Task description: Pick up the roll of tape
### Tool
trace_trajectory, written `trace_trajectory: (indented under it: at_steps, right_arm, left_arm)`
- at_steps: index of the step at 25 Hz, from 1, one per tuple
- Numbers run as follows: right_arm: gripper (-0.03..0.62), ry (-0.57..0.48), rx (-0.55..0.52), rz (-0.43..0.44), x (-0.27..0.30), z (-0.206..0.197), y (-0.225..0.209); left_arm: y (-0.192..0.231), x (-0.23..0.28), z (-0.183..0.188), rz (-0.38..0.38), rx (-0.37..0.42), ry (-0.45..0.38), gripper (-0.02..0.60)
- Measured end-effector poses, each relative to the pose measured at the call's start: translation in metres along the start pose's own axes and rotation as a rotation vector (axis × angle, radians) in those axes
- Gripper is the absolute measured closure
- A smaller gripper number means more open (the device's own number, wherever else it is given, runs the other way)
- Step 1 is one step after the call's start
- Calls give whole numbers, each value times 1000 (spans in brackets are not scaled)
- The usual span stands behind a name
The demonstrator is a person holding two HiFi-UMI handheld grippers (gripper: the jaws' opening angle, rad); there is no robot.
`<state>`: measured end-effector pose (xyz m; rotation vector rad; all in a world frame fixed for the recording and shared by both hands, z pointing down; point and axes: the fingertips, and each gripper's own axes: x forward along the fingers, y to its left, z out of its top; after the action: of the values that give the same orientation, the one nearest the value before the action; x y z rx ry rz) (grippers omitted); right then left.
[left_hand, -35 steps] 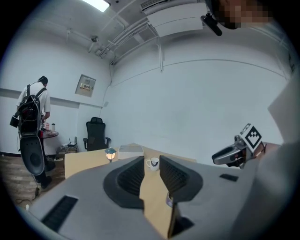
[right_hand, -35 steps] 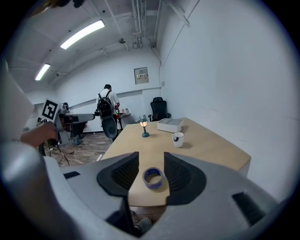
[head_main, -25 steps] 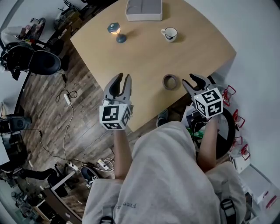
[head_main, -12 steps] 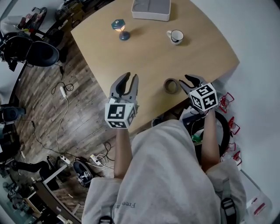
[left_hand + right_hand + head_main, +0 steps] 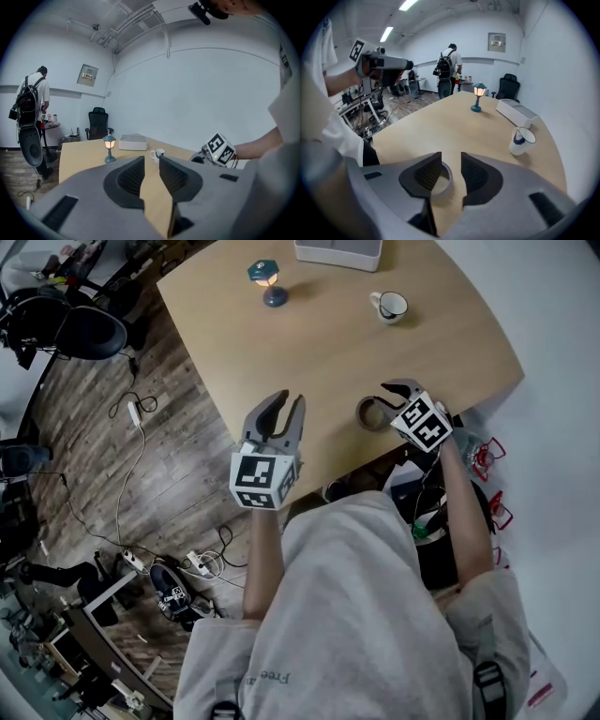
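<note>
Our right tongs (image 5: pixel 451 157) point down at the roll of tape (image 5: pixel 363 418). The roll is a flat greyish ring with a round hole. It lies flat on the bench (image 5: pixel 319 352), near the edge. The jaws of these tongs have just been closing, but they are not clenched, and a gap shows between them. One side of the ring sits in that gap, and one jaw covers the rest of the ring. The pads are dark with little ridges, and they do not squeeze the roll.

Our left tongs (image 5: pixel 290 399) are loose too, with only bare bench between the jaws. They are well to the left of the roll.

The bench is smooth pale wood with a round corner. Far past the right tongs stands a white mug (image 5: pixel 391 305) with a dark rim. We cannot tell what is in it. Past the left tongs stands a small blue-green lamp (image 5: pixel 268 279), shaped like a lantern, with its light on. Beyond both tongs lies a flat white box (image 5: pixel 339 251) with round corners. We cannot see into it.
</note>
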<state>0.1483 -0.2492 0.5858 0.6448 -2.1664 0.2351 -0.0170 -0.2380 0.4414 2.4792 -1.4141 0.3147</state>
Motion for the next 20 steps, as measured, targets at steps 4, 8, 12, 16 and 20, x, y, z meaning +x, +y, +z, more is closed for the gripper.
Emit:
trace_trajectory:
  at_steps: [4,8,12,16,20]
  right_arm:
    - [461,128,-204,132,24,-12,15]
    - [461,240,-404,227,49,-24,32]
    - [461,311,-562,235,63,-33,31]
    - [484,339,-653,257,74,-34,31]
    - [484,377,-772,264,82,-43,28]
  left_arm:
    - [-3,-4,-6,0,-2,13,488]
    - [-3,-7,-7,-6,-25,5,488]
    - [-2,-12,-5,0,-19,5,488]
    - [3,-16,-8,18,-17,17,488]
    - [4,-18,-19,33,-27,34,488]
